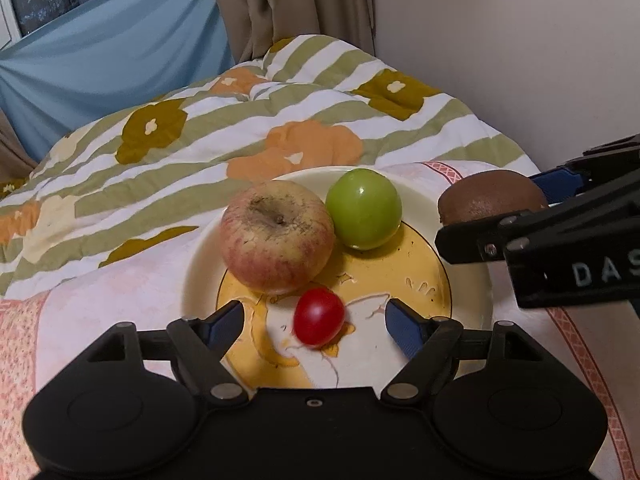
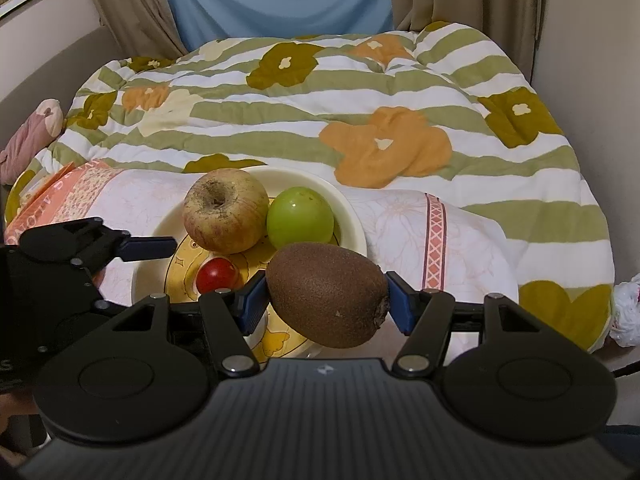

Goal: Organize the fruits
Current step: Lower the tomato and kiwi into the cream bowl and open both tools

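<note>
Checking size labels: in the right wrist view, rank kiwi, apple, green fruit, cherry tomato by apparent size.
1. kiwi, though it sits nearest the camera, which inflates it against the apple
2. apple
3. green fruit
4. cherry tomato, clearly smallest, though partly hidden

Plate (image 2: 356, 216) near rim hidden behind kiwi (image 2: 328, 292), tomato (image 1: 319, 317) blurred
</note>
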`<action>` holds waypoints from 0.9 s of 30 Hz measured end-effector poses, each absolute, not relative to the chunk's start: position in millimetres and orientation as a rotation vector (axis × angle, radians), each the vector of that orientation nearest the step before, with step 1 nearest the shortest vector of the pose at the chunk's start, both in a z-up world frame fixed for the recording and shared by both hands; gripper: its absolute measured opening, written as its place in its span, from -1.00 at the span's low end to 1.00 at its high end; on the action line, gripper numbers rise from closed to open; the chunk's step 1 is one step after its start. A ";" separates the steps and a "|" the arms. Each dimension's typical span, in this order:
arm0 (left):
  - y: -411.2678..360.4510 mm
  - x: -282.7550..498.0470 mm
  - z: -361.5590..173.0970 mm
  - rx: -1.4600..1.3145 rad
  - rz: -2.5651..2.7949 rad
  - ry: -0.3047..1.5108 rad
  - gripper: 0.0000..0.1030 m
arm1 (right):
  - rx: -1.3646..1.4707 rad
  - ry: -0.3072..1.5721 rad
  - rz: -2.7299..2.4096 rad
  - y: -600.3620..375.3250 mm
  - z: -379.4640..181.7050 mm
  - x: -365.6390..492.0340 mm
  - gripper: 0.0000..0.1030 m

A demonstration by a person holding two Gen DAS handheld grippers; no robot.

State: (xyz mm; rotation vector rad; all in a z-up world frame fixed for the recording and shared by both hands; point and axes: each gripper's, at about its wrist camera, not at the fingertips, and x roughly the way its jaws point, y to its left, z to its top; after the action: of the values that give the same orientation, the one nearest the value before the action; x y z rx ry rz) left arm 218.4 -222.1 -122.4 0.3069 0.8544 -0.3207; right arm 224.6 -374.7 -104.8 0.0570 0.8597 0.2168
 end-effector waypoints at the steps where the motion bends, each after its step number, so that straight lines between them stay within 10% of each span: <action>1: -219.2 216.7 -120.5 0.298 -0.316 0.858 0.58 | 0.056 0.859 0.218 -374.5 -103.9 224.8 0.49; 27: -182.9 180.5 -102.1 0.209 -0.196 0.872 0.58 | -0.120 0.839 0.386 -334.5 -140.0 242.8 0.51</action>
State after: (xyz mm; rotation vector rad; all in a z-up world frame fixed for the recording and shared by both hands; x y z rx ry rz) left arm 180.5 -182.9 -102.1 0.2093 0.8725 -0.1964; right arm 242.8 -334.5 -140.0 -0.1196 0.8392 0.3863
